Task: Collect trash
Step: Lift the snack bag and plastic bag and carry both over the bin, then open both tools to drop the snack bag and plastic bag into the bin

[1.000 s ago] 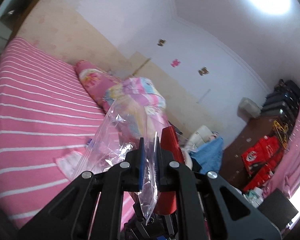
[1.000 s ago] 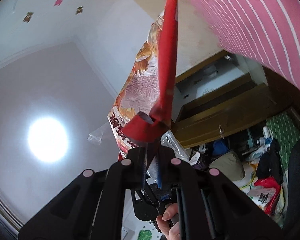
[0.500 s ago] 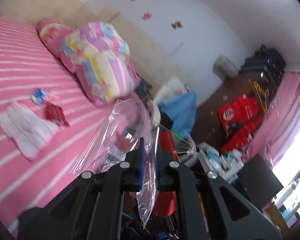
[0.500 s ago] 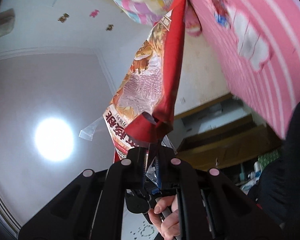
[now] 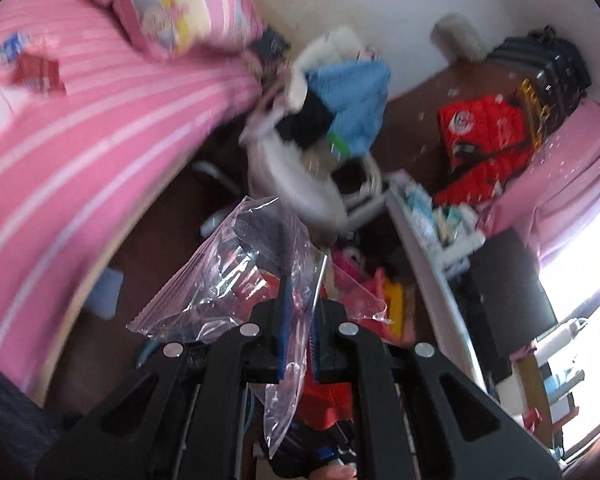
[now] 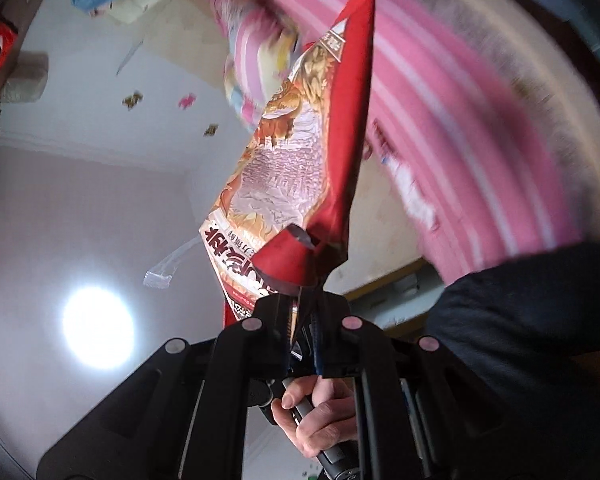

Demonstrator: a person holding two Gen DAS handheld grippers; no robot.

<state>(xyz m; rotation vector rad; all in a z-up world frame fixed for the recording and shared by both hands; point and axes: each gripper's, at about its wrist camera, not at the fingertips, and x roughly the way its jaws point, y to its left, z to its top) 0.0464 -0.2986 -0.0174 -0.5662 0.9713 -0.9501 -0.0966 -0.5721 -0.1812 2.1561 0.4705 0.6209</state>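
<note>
Between the blue pads, lower centre of the left wrist view: left gripper [image 5: 298, 336], jaws clamped on the clear plastic bag [image 5: 228, 276].
Bag contents: red wrappers, blurred, visible through the film.
Upper left, left wrist view: pink striped bed [image 5: 100, 128] carrying a small red wrapper [image 5: 38, 74].
Lower centre, right wrist view: right gripper [image 6: 304, 334], jaws pressed together on the red snack packet [image 6: 300, 168], which rises toward the top of the frame.
Bottom centre, right wrist view: hand [image 6: 312, 420] gripping a handle.

The left claw [image 5: 299, 312] pinches a clear plastic bag [image 5: 236, 280] above the floor.
</note>
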